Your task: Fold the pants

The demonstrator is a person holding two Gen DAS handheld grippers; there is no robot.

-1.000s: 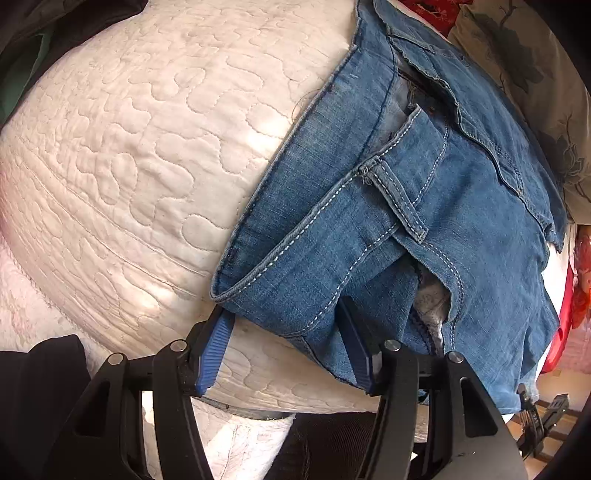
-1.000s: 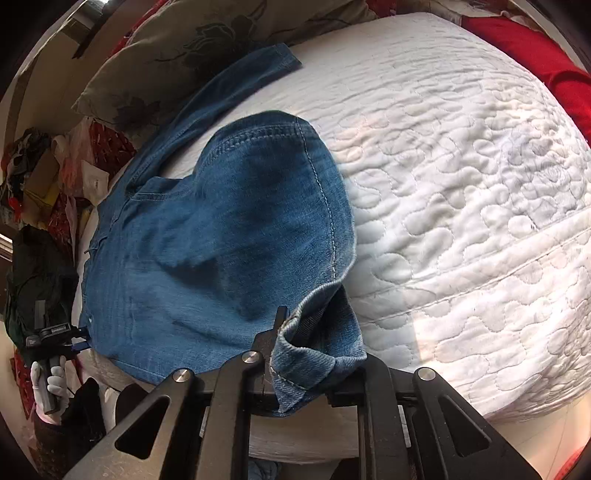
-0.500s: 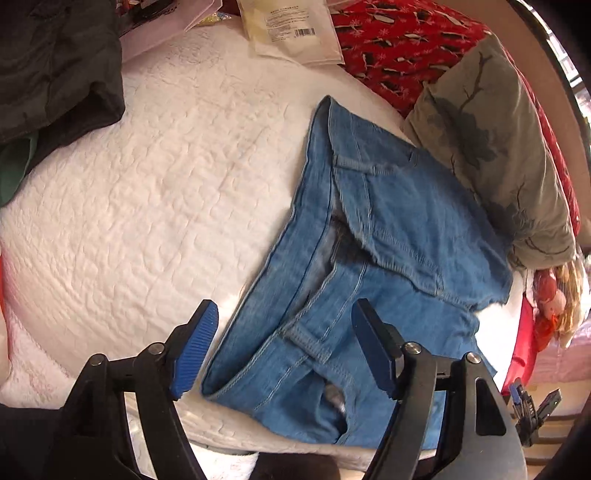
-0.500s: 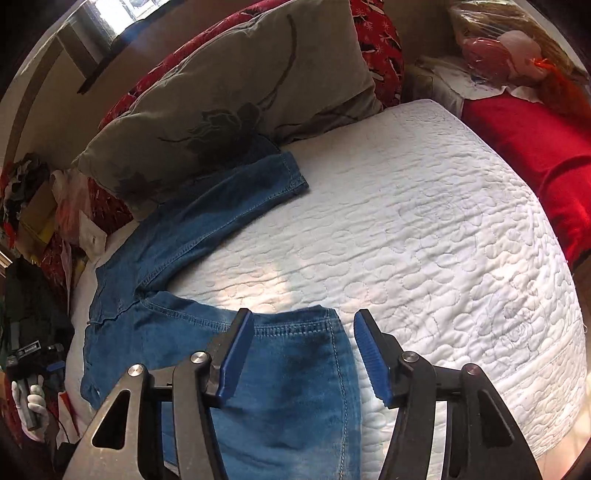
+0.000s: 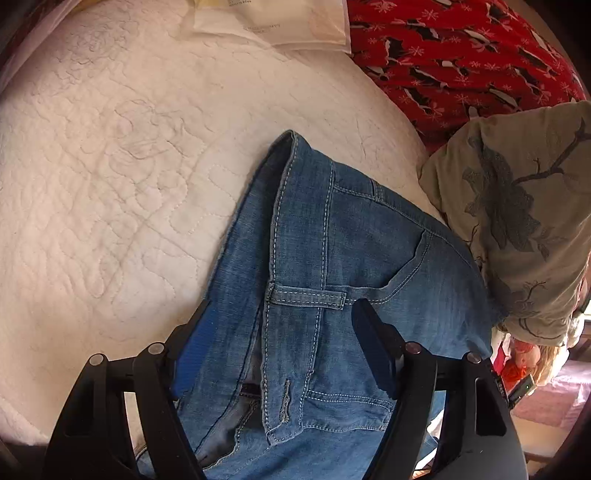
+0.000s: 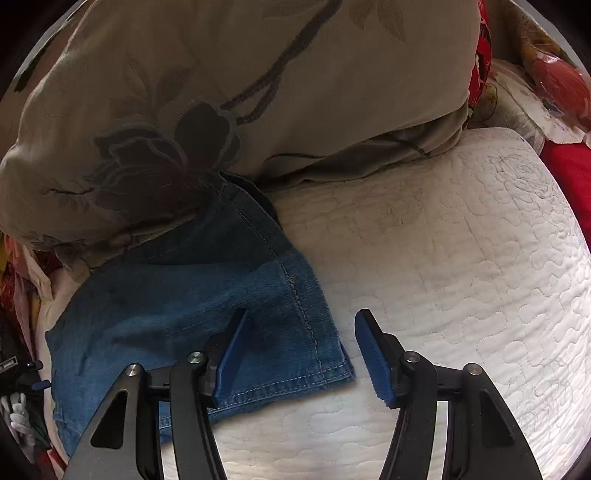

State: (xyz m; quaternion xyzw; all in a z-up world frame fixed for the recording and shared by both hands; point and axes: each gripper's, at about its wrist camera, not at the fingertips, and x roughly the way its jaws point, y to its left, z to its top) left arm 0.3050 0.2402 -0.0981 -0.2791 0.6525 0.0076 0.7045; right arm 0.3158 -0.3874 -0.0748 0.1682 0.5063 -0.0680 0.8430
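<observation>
We begin at the left, where the white quilted bed (image 5: 110,192) lies bare under our left tool (image 5: 280,347). Its jaws stand apart with nothing pressed between the blue pads; the waistband of the pants (image 5: 332,258) and a belt loop (image 5: 306,297) show in the gap below them, and we cannot tell whether the pads touch the denim. The pants lie flat on the bed, their far edge reaching a grey-green flowered pillow (image 5: 517,221). Beyond that sit a red patterned fabric (image 5: 461,66) and a pale plastic packet (image 5: 273,22).

Through the right tool's (image 6: 301,354) camera, the pillow (image 6: 221,92) fills the upper left and lies over part of a pant leg (image 6: 207,302). The hemmed cuff ends just below the left pad. These jaws too stand apart, gripping nothing, the right pad over bare quilt (image 6: 461,277).
</observation>
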